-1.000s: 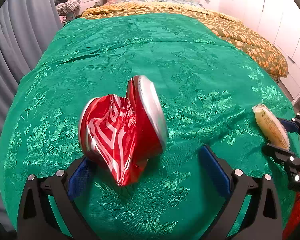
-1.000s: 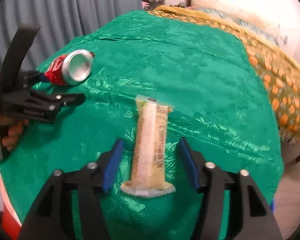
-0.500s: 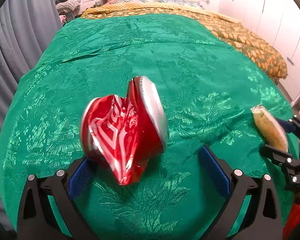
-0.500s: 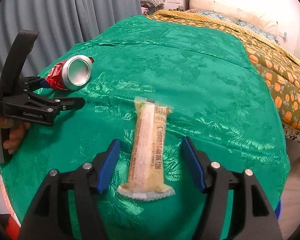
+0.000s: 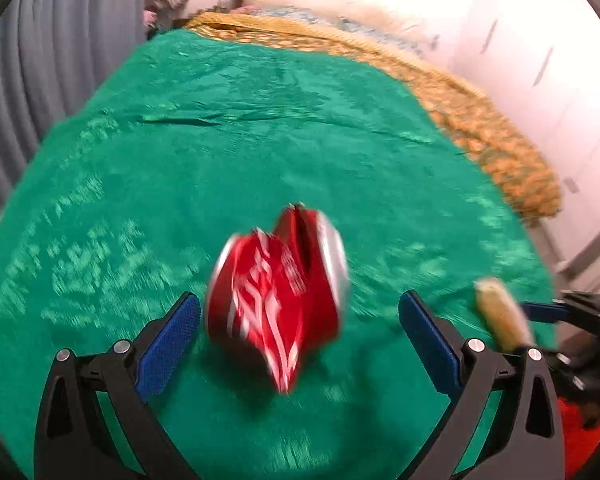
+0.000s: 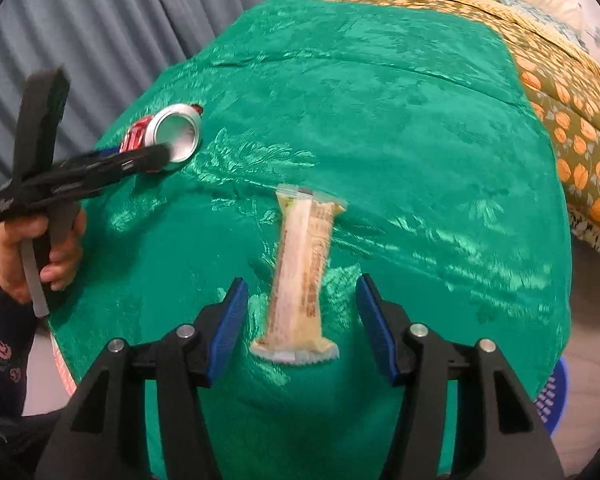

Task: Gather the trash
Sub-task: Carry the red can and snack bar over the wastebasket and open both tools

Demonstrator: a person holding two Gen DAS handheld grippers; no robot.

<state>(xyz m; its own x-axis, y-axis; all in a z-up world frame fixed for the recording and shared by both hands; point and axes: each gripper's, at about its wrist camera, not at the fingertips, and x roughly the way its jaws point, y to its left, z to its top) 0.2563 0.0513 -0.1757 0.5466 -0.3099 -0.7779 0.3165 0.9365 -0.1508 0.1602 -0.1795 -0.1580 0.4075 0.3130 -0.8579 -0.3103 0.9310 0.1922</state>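
Observation:
A crushed red soda can (image 5: pixel 278 300) lies on the green bedspread (image 5: pixel 260 140). My left gripper (image 5: pixel 300 332) is open, its blue pads on either side of the can, not touching it. The can also shows in the right wrist view (image 6: pixel 168 134), partly behind the left gripper. A yellowish snack wrapper (image 6: pixel 302 276) lies lengthwise on the spread. My right gripper (image 6: pixel 302 322) is open around the wrapper's near end. The wrapper also shows in the left wrist view (image 5: pixel 502 316) at the right edge.
A yellow patterned blanket (image 6: pixel 560 88) covers the bed's far side. Grey curtains (image 6: pixel 80 20) hang at the left. A blue basket (image 6: pixel 556 396) shows below the bed's right edge. White cabinets (image 5: pixel 540 60) stand at the right. Something red (image 5: pixel 580 428) sits low by the bed.
Both grippers stay open. The left gripper has shifted and the can now sits more centred between its pads. The right gripper has moved forward along the wrapper.

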